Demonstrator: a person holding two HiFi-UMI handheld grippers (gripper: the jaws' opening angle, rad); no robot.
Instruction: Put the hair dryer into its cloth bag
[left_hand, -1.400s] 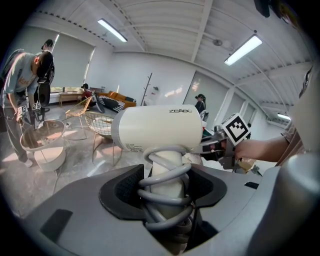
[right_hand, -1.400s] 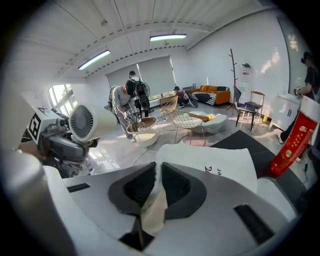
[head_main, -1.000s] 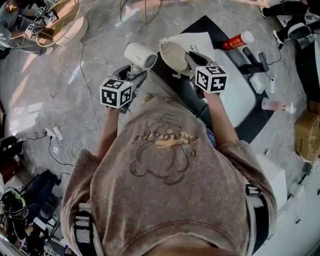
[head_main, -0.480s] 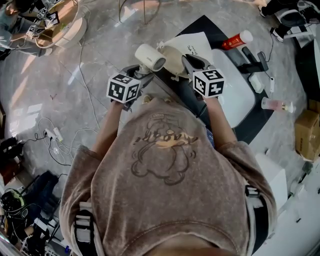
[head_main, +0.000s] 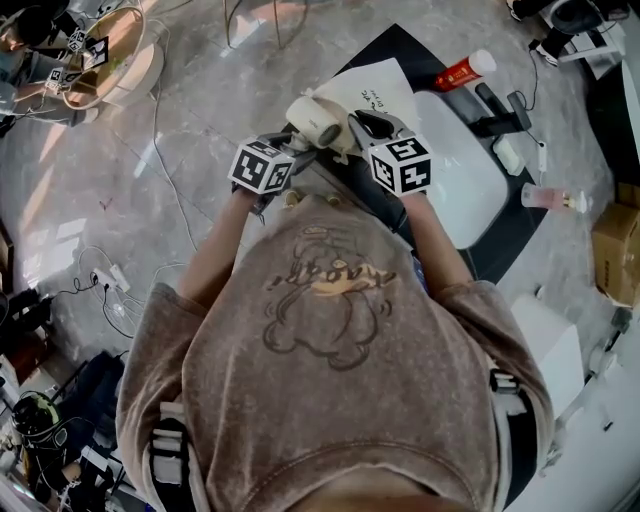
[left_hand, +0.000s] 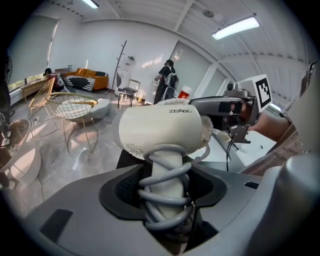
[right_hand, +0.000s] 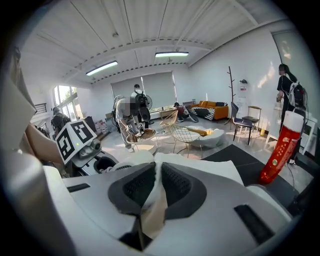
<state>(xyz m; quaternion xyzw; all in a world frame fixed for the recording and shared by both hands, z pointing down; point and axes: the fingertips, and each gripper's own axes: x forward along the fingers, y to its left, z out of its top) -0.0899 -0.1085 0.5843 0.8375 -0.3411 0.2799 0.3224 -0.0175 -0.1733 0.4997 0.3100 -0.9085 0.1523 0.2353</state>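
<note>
**Hair dryer held up to the mouth of its cloth bag**

On the left, the left hand-held gripper (left_hand: 167, 192) has its jaws set wide and clamped on the handle of the hair dryer (head_main: 315, 120). The grey cord (left_hand: 165, 172) is wound in coils around that handle, and the pads press on the handle through the coils. The cream barrel stands above the jaws with its handle pointing down into them. From the head view, this gripper's marker cube (head_main: 263, 165) sits just in front of the person's chest, and the dryer juts out beyond it toward the far side.

The dryer is in the air, between the two grippers and right up against the cloth bag (right_hand: 148, 212). In the left gripper view the bag's cream rim and a drawstring show directly behind the right end of the barrel. I cannot tell whether the barrel's nose is already inside the mouth.

To the right, the right hand-held gripper (right_hand: 155, 187) has its jaws almost together, pinching a fold of the bag's fabric between the pads and holding the bag up. Its marker cube (head_main: 400, 165) is level with the left one and near it.

Beyond both grippers a white sheet of paper (head_main: 378, 88) lies on the dark tabletop (head_main: 500, 262). Farther right are a red bottle (head_main: 462, 70) with a white cap, a white board (head_main: 470, 185), and, at the far right, a pale pink bottle (head_main: 545, 200).
</note>
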